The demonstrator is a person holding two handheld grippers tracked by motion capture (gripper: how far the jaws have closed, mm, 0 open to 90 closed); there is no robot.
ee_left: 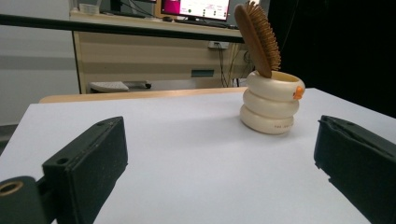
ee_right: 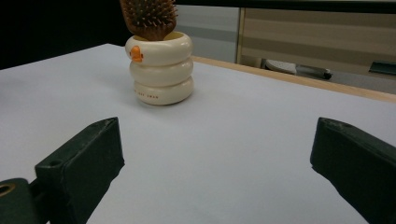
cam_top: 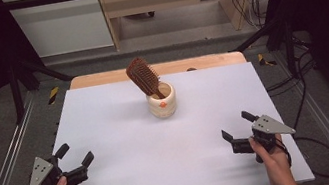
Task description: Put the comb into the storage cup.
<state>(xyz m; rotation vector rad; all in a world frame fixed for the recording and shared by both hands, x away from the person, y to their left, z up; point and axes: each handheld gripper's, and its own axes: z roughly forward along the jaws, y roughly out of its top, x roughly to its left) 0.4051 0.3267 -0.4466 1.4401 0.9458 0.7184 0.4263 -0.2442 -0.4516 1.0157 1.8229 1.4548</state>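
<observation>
A cream ribbed cup (cam_top: 162,101) (ee_left: 271,106) (ee_right: 161,73) with a small orange mark stands upright near the table's far middle. A brown wooden hairbrush (cam_top: 143,77) (ee_left: 258,37) (ee_right: 148,17) stands in it handle down, head leaning left and bristles up. My left gripper (cam_top: 74,155) (ee_left: 219,163) rests open near the front left edge, held by a hand, nothing between its jaws. Near the front right, my right gripper (cam_top: 237,125) (ee_right: 215,168) is open and empty as well. Both point toward the cup from well short of it.
A white sheet (cam_top: 125,144) covers the table, with a wooden strip (cam_top: 99,78) showing at its far edge. Metal frame rails (cam_top: 7,164) run along both sides. Cables (cam_top: 305,99) lie on the floor at the right. A desk with a monitor (ee_left: 196,9) stands beyond.
</observation>
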